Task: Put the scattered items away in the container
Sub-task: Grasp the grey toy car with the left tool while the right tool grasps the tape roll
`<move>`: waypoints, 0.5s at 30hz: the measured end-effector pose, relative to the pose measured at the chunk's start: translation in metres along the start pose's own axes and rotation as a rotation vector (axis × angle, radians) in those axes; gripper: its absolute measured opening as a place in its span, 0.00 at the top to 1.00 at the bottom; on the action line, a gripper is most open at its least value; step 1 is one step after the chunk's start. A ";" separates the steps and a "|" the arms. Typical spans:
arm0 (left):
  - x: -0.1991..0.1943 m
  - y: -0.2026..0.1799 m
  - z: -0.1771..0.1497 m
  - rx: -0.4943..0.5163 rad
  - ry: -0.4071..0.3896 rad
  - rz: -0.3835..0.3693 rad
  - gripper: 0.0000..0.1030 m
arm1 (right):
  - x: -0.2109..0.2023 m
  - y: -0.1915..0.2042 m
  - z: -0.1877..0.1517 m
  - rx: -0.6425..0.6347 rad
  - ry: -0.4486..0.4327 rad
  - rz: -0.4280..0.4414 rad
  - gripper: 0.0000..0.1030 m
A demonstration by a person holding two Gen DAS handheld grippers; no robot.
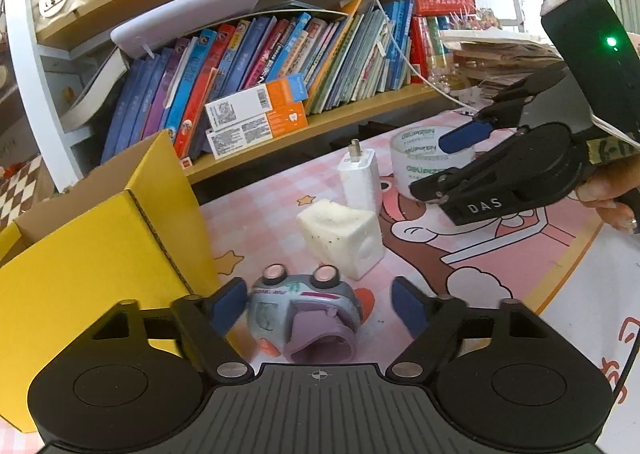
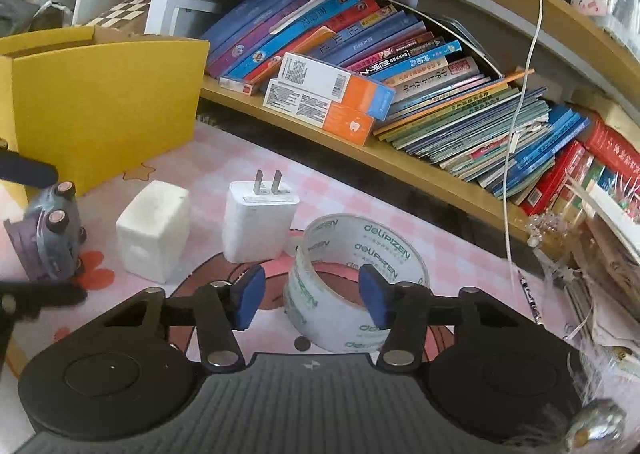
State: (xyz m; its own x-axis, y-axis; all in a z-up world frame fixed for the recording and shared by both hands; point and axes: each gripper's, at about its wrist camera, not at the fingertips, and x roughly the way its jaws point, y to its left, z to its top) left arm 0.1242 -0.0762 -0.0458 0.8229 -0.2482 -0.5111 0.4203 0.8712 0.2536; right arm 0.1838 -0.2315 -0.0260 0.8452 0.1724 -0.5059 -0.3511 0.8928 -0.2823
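A grey-and-purple toy car lies on its side on the pink mat, between the fingers of my open left gripper, which do not visibly press it. The yellow cardboard box stands just to its left, open at the top. Behind the car are a white foam block, a white plug charger and a clear tape roll. My right gripper is open over the tape roll, one pad above the hole and one outside the near wall. The toy car shows at that view's left edge.
A bookshelf packed with leaning books and two orange-and-white cartons runs along the back of the table. A white cable hangs down at the right. Paper stacks crowd the right side. A hand holds the right gripper.
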 end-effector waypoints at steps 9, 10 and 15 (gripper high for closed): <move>-0.010 -0.012 0.000 0.026 -0.032 -0.077 0.42 | -0.017 -0.008 -0.001 0.043 0.000 0.064 0.85; -0.011 -0.014 -0.001 0.030 -0.036 -0.088 0.42 | -0.021 -0.009 -0.001 0.054 -0.002 0.081 0.86; -0.016 -0.022 -0.001 0.047 -0.054 -0.142 0.42 | -0.033 -0.015 0.002 0.131 -0.016 0.151 0.88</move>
State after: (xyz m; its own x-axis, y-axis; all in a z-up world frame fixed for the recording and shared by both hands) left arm 0.1009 -0.0910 -0.0439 0.7730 -0.3908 -0.4998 0.5500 0.8054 0.2210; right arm 0.1622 -0.2498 -0.0039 0.7934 0.3146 -0.5211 -0.4203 0.9024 -0.0952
